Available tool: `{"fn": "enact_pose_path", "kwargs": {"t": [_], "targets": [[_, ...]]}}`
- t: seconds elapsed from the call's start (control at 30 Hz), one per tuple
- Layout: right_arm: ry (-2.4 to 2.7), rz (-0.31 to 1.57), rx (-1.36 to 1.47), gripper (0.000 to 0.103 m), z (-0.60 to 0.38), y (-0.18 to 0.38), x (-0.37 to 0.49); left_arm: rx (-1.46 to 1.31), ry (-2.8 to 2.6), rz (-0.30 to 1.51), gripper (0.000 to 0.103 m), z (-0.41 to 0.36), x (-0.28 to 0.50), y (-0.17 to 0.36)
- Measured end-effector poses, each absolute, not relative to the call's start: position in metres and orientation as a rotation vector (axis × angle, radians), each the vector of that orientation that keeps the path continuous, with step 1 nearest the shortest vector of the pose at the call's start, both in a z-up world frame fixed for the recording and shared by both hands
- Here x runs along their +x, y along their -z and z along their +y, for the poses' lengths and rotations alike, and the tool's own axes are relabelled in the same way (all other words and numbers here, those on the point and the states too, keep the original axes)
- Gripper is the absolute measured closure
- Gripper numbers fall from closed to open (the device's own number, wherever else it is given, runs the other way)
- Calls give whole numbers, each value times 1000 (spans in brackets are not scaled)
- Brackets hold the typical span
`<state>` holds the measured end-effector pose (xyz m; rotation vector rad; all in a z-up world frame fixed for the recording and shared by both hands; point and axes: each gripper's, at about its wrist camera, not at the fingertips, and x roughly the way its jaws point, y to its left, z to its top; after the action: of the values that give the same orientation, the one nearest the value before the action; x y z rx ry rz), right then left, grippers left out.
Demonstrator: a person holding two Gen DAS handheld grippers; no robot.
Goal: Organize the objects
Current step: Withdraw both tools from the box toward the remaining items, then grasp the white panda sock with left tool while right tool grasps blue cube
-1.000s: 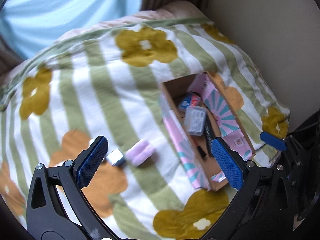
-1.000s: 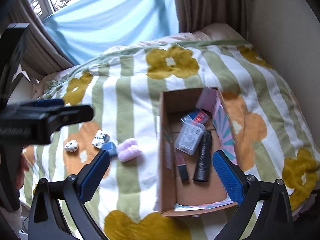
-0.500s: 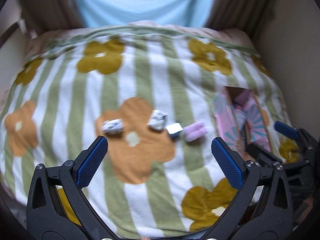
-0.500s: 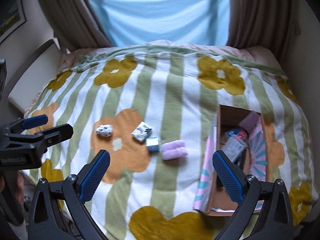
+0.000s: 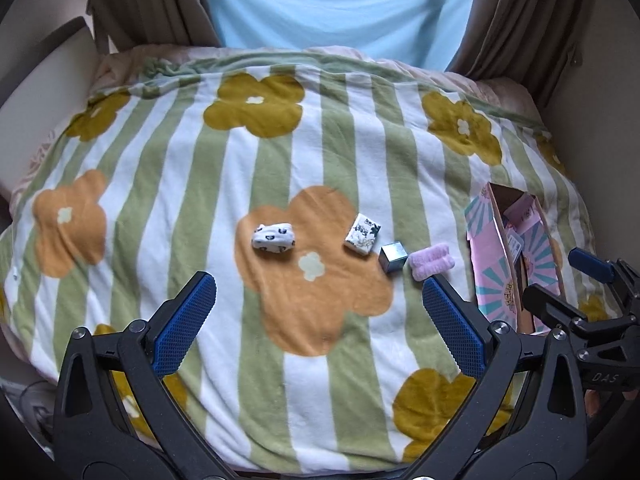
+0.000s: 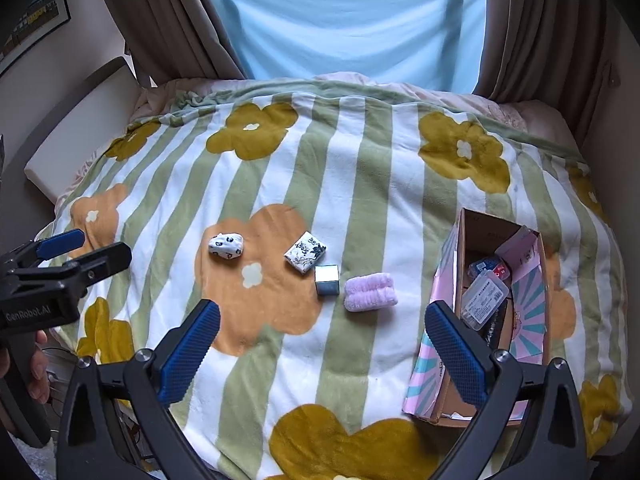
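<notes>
Four loose items lie in a row on the flowered blanket: a white black-spotted bundle (image 5: 274, 237) (image 6: 226, 245), a white black-printed packet (image 5: 362, 234) (image 6: 305, 257), a small silver cube (image 5: 393, 256) (image 6: 327, 279) and a pink fluffy roll (image 5: 431, 261) (image 6: 370, 297). An open cardboard box (image 5: 505, 216) (image 6: 460, 264) with pink patterned flaps stands at the right and holds a clear case (image 6: 484, 303) and other small items. My left gripper (image 5: 316, 328) and right gripper (image 6: 320, 344) are both open and empty, held above the near part of the bed.
The striped flower blanket (image 5: 320, 152) (image 6: 360, 184) covers the bed. A light blue curtain (image 6: 348, 20) with brown drapes hangs behind. A wall runs along the right, a white headboard (image 6: 80, 128) on the left. The other gripper shows at each view's edge.
Both grippers have pulled back and swung left from the box; the whole row of loose items and more of the bed have come into view. Nothing on the bed moved.
</notes>
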<state>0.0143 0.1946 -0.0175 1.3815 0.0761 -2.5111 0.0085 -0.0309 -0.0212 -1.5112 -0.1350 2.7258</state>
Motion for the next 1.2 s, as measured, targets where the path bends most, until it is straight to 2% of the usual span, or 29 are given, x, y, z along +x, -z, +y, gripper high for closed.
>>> {"fn": "enact_pose_path", "kwargs": {"t": [0.3, 0.53, 1.13, 1.2], "targets": [[2506, 115, 1307, 1, 183, 21, 12, -1529, -2720, -218, 0, -44, 0, 30], [2506, 133, 1295, 1, 173, 49, -7, -1532, -2748, -253, 0, -56, -19, 54], [2531, 215, 1284, 2, 150, 187, -73, -1551, -2759, -195, 0, -74, -100, 216], [2522, 209, 1289, 4, 147, 200, -78, -1558, -2753, -195, 2, -77, -106, 228]]}}
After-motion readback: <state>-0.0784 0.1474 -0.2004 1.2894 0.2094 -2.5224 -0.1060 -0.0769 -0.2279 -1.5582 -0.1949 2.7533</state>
